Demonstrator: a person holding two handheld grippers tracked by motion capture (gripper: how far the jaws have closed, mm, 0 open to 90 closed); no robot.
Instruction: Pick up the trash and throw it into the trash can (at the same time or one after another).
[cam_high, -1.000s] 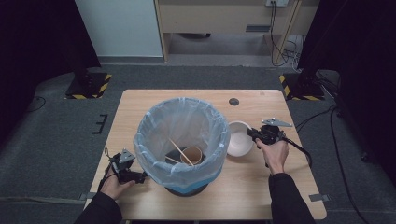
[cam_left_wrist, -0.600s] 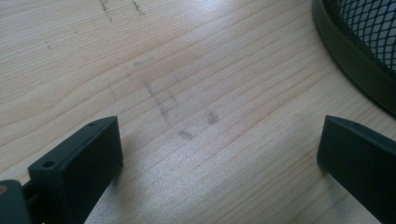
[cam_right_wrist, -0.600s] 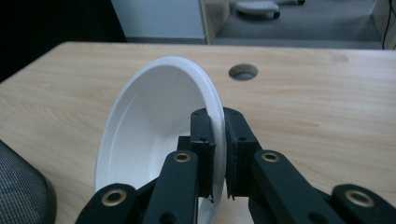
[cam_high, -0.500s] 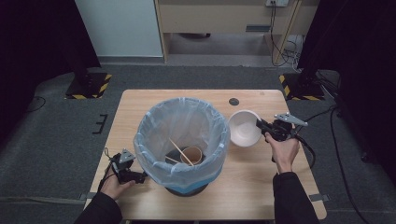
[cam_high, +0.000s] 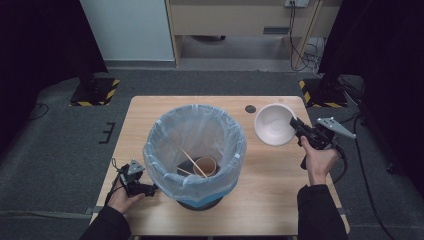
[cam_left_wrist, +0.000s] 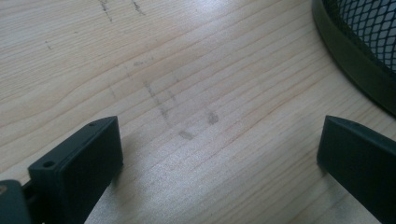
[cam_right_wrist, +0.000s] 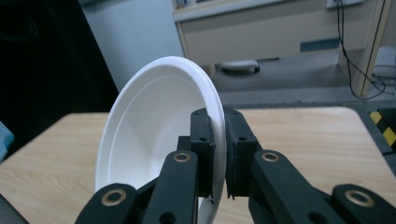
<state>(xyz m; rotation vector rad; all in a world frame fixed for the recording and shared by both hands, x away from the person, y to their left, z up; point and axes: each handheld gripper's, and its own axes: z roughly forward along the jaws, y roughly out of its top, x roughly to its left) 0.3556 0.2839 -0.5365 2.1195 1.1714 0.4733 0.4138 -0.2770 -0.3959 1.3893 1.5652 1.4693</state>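
Note:
A white foam bowl (cam_high: 274, 124) hangs tilted above the table's right side, and my right gripper (cam_high: 296, 125) is shut on its rim. In the right gripper view the two jaws pinch the bowl (cam_right_wrist: 154, 135) at its right edge, and my right gripper (cam_right_wrist: 218, 154) holds it on its side. A bin (cam_high: 195, 150) lined with a pale blue bag stands mid-table, holding a brown paper cup (cam_high: 205, 166) and wooden chopsticks (cam_high: 192, 161). My left gripper (cam_high: 150, 190) rests low on the table at the bin's left base. Its jaws stand wide apart over bare wood, so my left gripper (cam_left_wrist: 219, 158) is open.
The wooden table (cam_high: 270, 190) has bare room in front of the right hand. A small dark round disc (cam_high: 250, 108) lies near the table's far edge. The bin's black mesh base (cam_left_wrist: 364, 51) sits close to the left gripper's right jaw. Cables trail off the right edge.
My right gripper has lifted the bowl off the table and carried it up and toward the far right, tilting it. The left gripper has stayed put.

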